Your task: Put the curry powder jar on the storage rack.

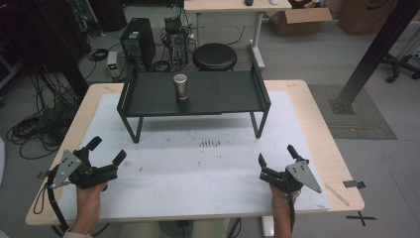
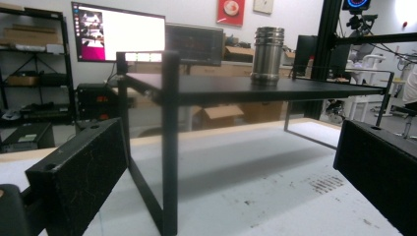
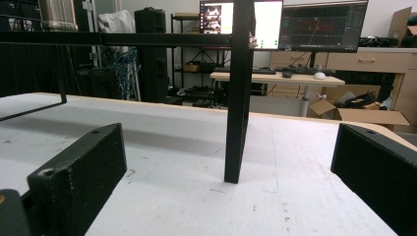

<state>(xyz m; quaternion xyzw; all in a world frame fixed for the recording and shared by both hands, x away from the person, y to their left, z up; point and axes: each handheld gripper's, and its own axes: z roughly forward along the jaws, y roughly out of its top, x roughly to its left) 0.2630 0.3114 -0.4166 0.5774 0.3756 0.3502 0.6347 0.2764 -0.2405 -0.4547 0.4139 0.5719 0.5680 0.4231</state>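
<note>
Both held wide open and empty, left gripper (image 1: pixel 106 151) and right gripper (image 1: pixel 277 157), low on the table (image 1: pixel 208 183), metal cup (image 1: pixel 181 87) ahead atop the black shelf (image 1: pixel 218 96), shelf legs between.

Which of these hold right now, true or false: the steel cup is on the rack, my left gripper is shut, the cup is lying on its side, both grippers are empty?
1. The steel cup stands on the black rack: true.
2. The left gripper is shut: false, its jaws stand wide apart.
3. The cup is lying on its side: false, it stands upright.
4. Both grippers hold nothing: true, the right gripper is open too, and both are over the white mat, short of the rack.
</note>
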